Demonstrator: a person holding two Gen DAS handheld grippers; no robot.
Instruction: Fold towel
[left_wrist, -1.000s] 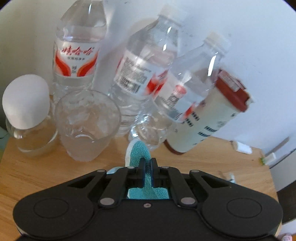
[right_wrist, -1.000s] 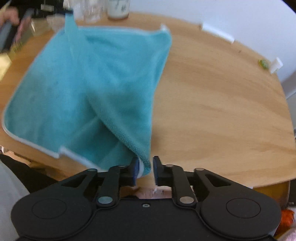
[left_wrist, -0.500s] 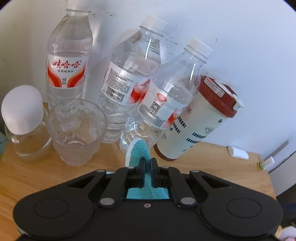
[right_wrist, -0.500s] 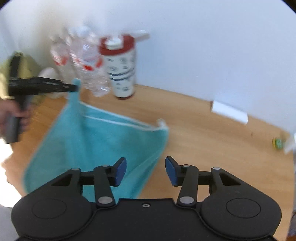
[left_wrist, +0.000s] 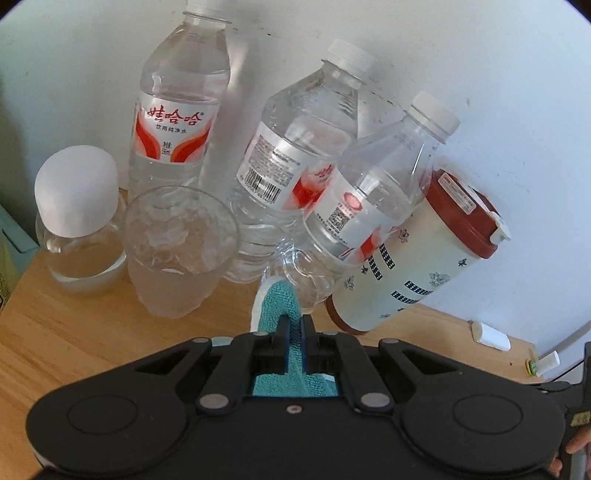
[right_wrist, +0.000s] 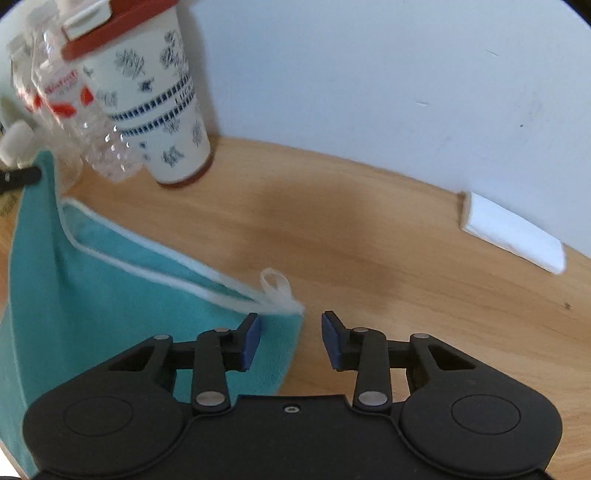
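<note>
Right claw (right_wrist: 291, 334) is now spread and empty, having let go of the teal towel (right_wrist: 110, 306) edge it was pinching 1 s ago; its looped corner is lying on the table (right_wrist: 388, 258) just ahead of the left finger. Left claw (left_wrist: 293, 334) is still pinching a raised towel corner near the bottles. Judging by this, 1 fold is laid and the next grab is pending. Nearest-left water bottle (left_wrist: 173, 122) label is reading "娃哈哈"; the cup (left_wrist: 410, 266) lid sticker is unreadable.

Home setting: wooden table (right_wrist: 388, 236) against white wall (right_wrist: 369, 74), water bottles (left_wrist: 177, 110), lidded tumbler (left_wrist: 413, 266), glass (left_wrist: 177, 251).
</note>
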